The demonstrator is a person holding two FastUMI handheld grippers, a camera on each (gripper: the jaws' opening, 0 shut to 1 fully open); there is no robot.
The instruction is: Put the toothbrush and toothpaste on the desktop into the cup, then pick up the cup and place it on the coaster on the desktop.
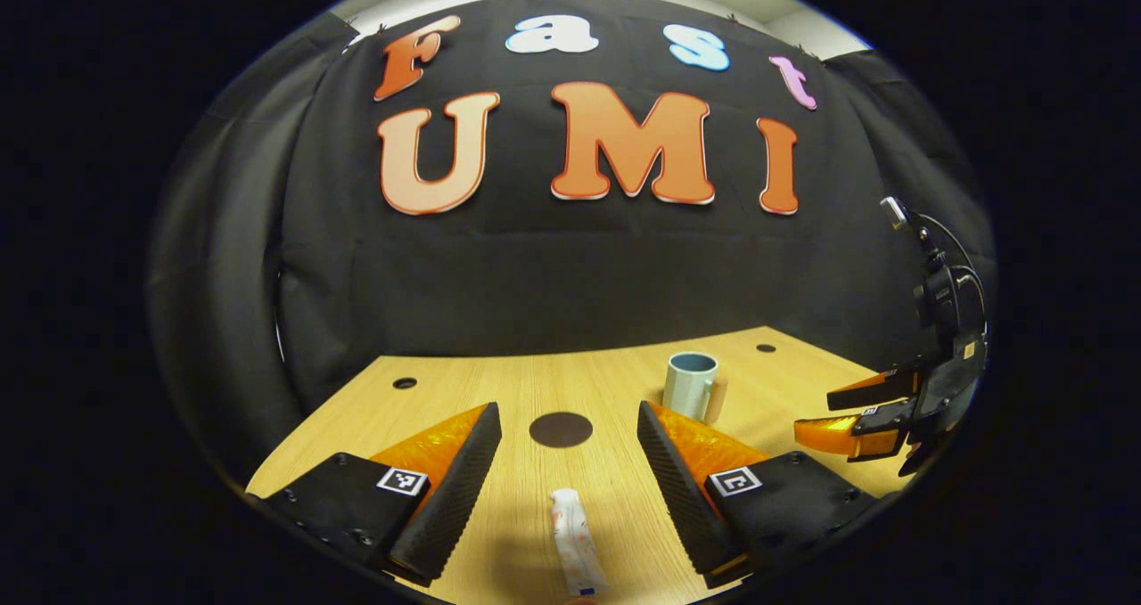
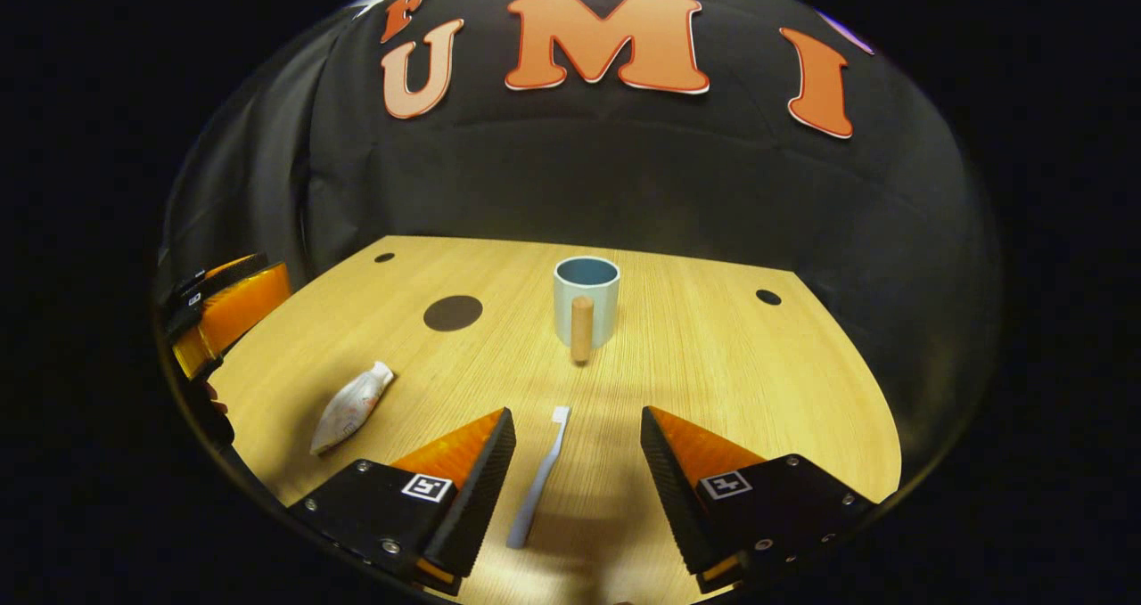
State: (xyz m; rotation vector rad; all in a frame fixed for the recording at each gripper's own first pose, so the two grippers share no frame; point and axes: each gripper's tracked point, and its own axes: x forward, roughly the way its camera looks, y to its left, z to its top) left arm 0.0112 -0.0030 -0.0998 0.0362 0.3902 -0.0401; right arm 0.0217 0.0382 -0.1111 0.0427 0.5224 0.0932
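**Both grippers spread, each lined up on its own item**

The left gripper (image 1: 569, 449) is released, jaws wide apart, with the toothpaste (image 1: 575, 543) lying flat on the worktop (image 1: 615, 369) between its fingers at 6 o'clock in the left gripper view. The tube's long axis runs roughly along the gripper's line of sight, crimped end away from the camera. The coaster (image 1: 561, 429) sits straight ahead at 12 o'clock from the tube, and the cup (image 1: 691, 385) stands upright at about 1 o'clock.

The right gripper (image 2: 578, 449) is likewise released and empty. The toothbrush (image 2: 539, 476) lies flat between its fingers, nearer the left one, long axis pointing to 12 o'clock toward the cup (image 2: 586, 300), head end farthest from the camera. So the right hand is nearer the brush and the left nearer the paste; I judge either could close across its item's narrow width after descending.

The right gripper view shows the cup's handle (image 2: 581, 329) facing the camera and the tube (image 2: 349, 407) whole, at 10 o'clock from the brush. The left gripper view shows the right gripper (image 1: 869, 413) from the side at 3 o'clock, above the worktop.
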